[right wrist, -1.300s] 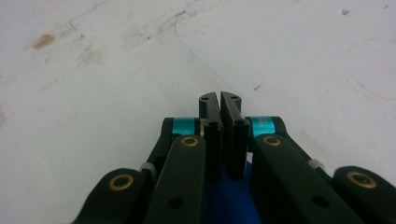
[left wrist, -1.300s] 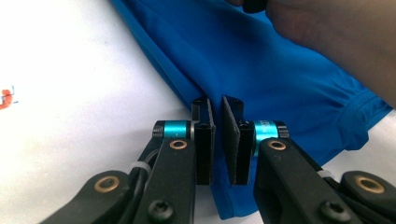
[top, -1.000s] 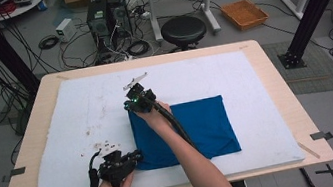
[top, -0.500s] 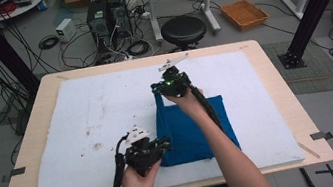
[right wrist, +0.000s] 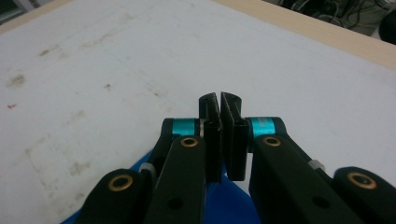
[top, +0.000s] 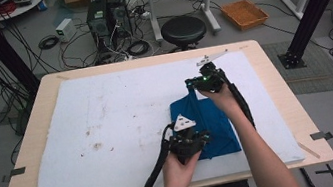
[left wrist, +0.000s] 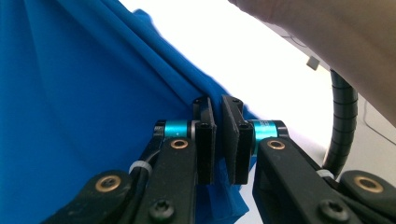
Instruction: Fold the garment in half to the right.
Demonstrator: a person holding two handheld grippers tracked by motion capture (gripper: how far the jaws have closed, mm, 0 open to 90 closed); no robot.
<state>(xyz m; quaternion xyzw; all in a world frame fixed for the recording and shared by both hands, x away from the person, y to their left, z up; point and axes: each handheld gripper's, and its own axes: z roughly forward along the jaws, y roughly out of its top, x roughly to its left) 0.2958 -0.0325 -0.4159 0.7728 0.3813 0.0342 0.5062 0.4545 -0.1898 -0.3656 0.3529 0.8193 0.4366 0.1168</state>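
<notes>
Blue cloth [top: 208,123], soft and thin, is being folded across the right half of the white mat [top: 109,128] on the desk [top: 36,116]. The left gripper [left wrist: 218,135] has its jaws pinched on a near edge, the fabric hanging in long creases. The right gripper [right wrist: 219,135] has its jaws closed on the far edge (blue fabric shows beneath them). Both edges should be carried level, at even tension, so the fold lands square.

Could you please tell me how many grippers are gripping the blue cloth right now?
2: the left gripper pinches the blue cloth at its near edge, the right gripper at its far edge.
</notes>
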